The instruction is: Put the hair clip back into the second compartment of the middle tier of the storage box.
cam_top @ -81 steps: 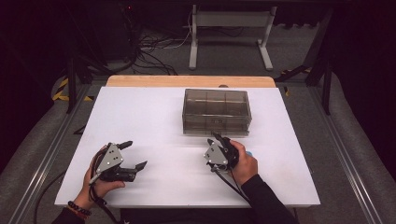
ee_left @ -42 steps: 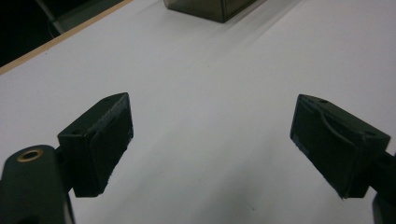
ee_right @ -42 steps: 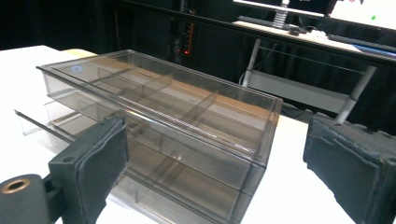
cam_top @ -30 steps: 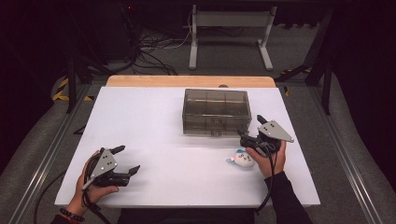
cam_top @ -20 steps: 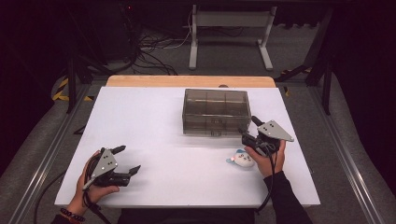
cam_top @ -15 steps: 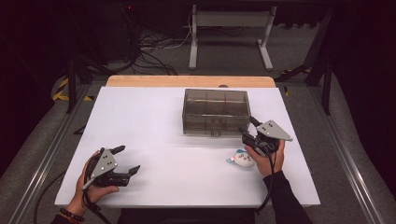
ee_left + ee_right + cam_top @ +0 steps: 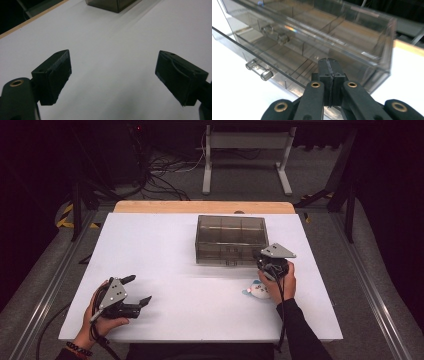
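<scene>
Drawer box [image 7: 230, 240] of smoky plastic sits right at the right gripper [image 7: 329, 75], whose jaws have just been closing and now meet with nothing between; its lower drawer stands slightly out, work remaining; left gripper [image 7: 112, 77] gapes idle

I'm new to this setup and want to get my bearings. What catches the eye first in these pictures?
A smoky clear plastic drawer box sits toward the far side of the white table. The right tool, jaws shut with nothing between them, is at its front right corner. A small white toy lies beside that hand, and the left tool rests open near the front left.
</scene>
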{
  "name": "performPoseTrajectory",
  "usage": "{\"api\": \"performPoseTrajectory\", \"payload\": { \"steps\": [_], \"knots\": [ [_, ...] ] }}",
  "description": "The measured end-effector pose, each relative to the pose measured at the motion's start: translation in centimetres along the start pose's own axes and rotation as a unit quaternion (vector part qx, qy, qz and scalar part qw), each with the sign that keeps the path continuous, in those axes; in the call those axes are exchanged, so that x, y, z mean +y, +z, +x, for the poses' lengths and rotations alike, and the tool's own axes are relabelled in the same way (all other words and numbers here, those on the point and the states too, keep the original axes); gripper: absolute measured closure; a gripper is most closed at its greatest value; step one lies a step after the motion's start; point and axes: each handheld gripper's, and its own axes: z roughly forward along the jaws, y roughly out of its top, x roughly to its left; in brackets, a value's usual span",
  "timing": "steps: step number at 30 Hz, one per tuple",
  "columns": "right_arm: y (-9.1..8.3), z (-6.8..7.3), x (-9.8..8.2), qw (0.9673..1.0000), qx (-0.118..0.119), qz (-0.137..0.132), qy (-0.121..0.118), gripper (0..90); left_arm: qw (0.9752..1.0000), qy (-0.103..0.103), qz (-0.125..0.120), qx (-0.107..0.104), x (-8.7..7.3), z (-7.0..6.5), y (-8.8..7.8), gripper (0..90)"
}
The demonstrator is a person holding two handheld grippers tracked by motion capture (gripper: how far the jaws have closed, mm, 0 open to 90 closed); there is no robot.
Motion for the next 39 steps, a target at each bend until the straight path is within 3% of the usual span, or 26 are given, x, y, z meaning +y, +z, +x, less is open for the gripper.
{"api": "performPoseTrajectory", "payload": {
  "steps": [6, 11, 18, 32, 39],
  "knots": [
    [0.3, 0.4, 0.5, 0.9998, -0.005, 0.016, -0.012, 90.0, 1.0000, 0.006, 0.002, -0.003, 0.2, -0.3, 0.2, 15.3],
    [0.5, 0.3, 0.4, 0.9994, 0.004, 0.034, 0.001, 90.0, 1.0000, 0.007, 0.002, -0.004, 0.2, -0.5, 0.2, 15.4],
    [0.7, 0.2, 0.3, 0.9988, 0.005, 0.048, 0.003, 90.0, 1.0000, 0.007, 0.004, -0.003, 0.2, -0.4, 0.3, 15.3],
    [-0.4, -0.1, 0.0, 0.9983, 0.017, 0.054, 0.007, 90.0, 1.0000, 0.008, 0.002, 0.000, 0.2, -0.3, -0.1, 15.4],
    [-0.8, -0.5, -0.7, 0.9974, 0.015, 0.070, 0.005, 89.5, 0.9999, 0.010, 0.003, 0.001, 0.2, -0.3, -0.1, 15.4]
  ]
}}
